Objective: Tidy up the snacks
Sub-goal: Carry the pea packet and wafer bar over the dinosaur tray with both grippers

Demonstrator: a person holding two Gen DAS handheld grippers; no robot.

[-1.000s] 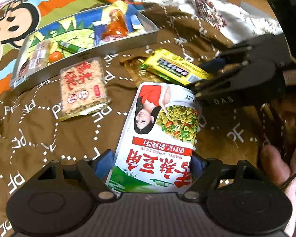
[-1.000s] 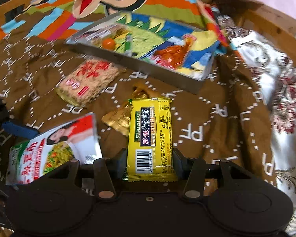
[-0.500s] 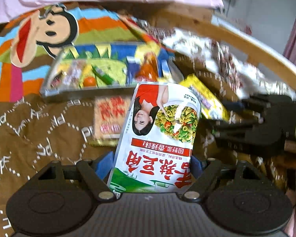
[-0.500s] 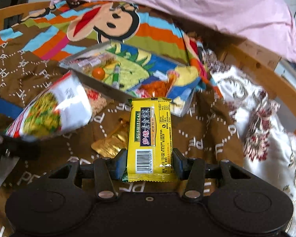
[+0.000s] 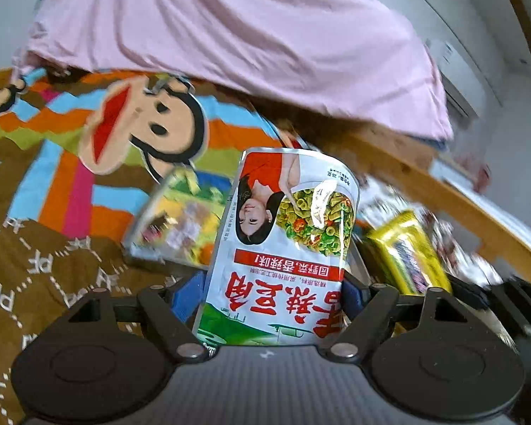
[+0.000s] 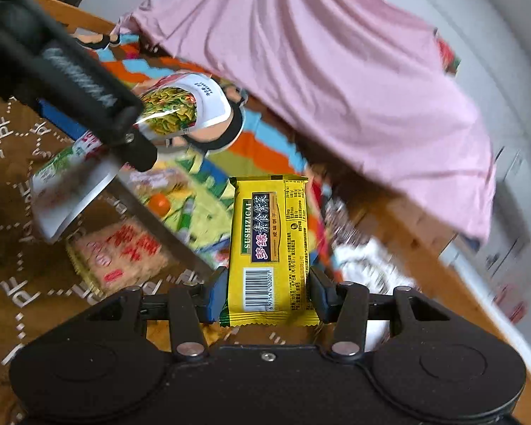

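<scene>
Two hand-held grippers hang above a brown bedspread point(image 6: 14, 294), each carrying a snack. The left gripper point(image 5: 274, 297) clamps a white and red snack bag point(image 5: 286, 241); the right gripper point(image 6: 267, 294) clamps a yellow biscuit pack point(image 6: 270, 244). Both packets point lengthwise away from the fingers, toward the metal tray point(image 6: 166, 244) lying just ahead and below. From the right wrist view, the left gripper looks nearer the tray's near edge.

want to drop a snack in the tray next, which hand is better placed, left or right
Probably left. The left gripper holds the white snack bag right in front of the tray. The right gripper holds the yellow snack pack off to the tray's right side, slightly less lined up.
</scene>
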